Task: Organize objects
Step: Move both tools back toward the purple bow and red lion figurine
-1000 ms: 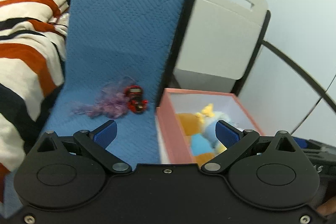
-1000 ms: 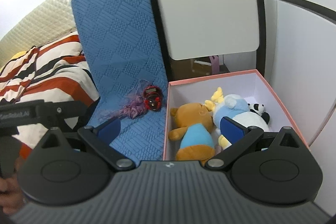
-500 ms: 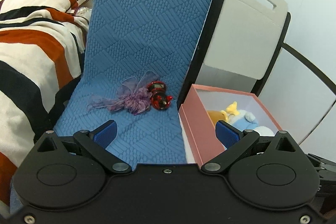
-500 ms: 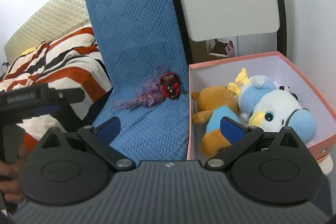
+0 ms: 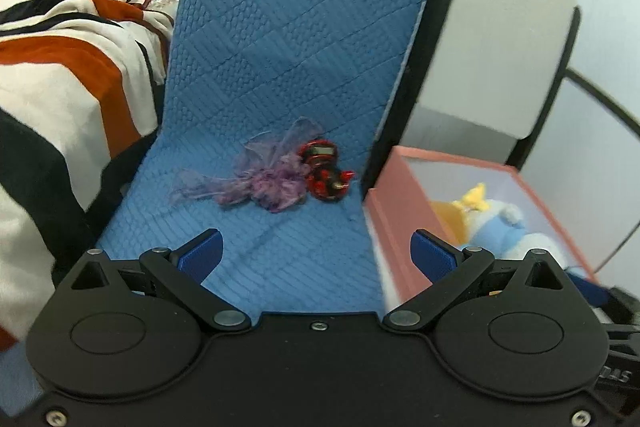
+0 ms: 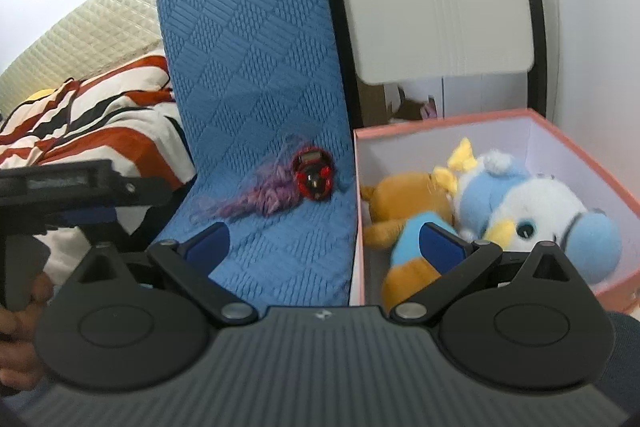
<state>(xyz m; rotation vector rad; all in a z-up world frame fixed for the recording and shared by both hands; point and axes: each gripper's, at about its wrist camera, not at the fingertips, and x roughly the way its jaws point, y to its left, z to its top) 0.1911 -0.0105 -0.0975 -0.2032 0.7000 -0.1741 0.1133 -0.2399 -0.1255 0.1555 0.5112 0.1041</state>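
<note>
A small red and black toy [image 5: 325,174] lies on the blue quilted mat [image 5: 280,67], touching a purple fluffy bow [image 5: 260,181] on its left. Both also show in the right wrist view: the toy [image 6: 312,175] and the bow [image 6: 256,201]. A pink box [image 6: 440,131] to the right holds an orange plush [image 6: 404,195] and a blue and white plush [image 6: 532,211]. My left gripper [image 5: 316,255] is open and empty, short of the bow and toy. My right gripper [image 6: 324,245] is open and empty, over the mat's edge by the box wall.
A striped orange, black and white blanket [image 5: 60,67] lies left of the mat. A grey and white storage bin [image 5: 492,47] stands behind the pink box [image 5: 404,211]. The left hand-held gripper body [image 6: 60,187] shows at the left of the right wrist view.
Both grippers have moved closer to the mat and box. The toy and bow now sit more central in the left wrist view. Nothing was grasped.
</note>
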